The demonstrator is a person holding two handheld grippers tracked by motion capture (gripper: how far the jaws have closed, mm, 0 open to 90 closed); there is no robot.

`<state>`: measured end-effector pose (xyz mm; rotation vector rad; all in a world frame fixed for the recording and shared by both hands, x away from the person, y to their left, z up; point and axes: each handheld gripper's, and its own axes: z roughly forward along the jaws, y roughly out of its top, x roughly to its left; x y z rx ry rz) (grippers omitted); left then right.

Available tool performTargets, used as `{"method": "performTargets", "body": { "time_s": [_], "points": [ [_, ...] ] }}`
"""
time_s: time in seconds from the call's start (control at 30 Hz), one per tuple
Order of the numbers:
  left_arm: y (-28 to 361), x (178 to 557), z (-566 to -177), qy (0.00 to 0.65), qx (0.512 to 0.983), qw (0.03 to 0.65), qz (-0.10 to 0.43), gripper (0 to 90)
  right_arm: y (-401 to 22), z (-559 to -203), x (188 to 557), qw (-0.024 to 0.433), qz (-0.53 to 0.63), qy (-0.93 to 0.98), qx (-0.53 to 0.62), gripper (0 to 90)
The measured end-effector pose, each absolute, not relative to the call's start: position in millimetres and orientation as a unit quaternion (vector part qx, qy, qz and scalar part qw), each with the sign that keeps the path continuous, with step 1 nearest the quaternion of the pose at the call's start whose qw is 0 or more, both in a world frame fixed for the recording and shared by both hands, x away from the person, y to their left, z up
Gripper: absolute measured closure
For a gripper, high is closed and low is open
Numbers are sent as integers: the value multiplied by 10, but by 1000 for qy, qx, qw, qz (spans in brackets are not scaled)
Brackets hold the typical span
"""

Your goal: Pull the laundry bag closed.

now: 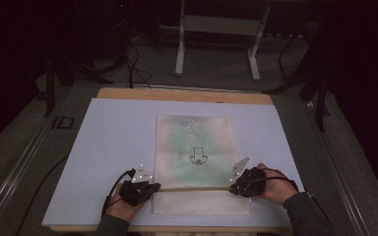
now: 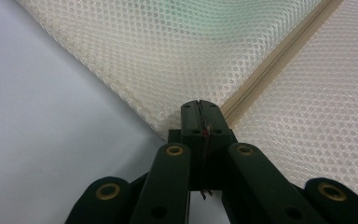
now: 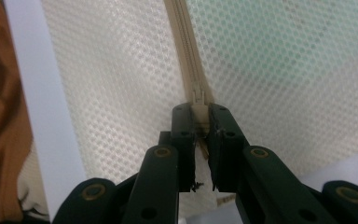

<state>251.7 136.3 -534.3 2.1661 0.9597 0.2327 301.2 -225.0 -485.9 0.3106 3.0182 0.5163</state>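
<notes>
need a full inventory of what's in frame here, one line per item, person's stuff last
mesh bag: 1, cream with a green tint inside and a black arrow print, flat at the middle of the mat
zipper: 1, beige, runs across the bag near its near end, between the two grippers
zipper pull: 1, beige, at the right gripper's jaw tips
mat: 1, pale blue-white, covers most of the table
table: 1, wood, edge shows beyond the mat
stand: 1, white, on the floor beyond the table
left gripper: 1, black, shut on the bag's left edge at the zipper end
right gripper: 1, black, closed on the zipper pull
hands: 2, one on each gripper, near edge
</notes>
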Motion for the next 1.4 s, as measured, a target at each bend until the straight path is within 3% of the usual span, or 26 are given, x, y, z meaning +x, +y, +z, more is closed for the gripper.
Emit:
{"method": "performTargets", "body": {
  "time_s": [1.4],
  "points": [
    [1350, 2508, -5337, 370, 848, 366, 97, 891, -2664, -4890, 2996, 38, 156, 976, 146, 795]
  ]
}}
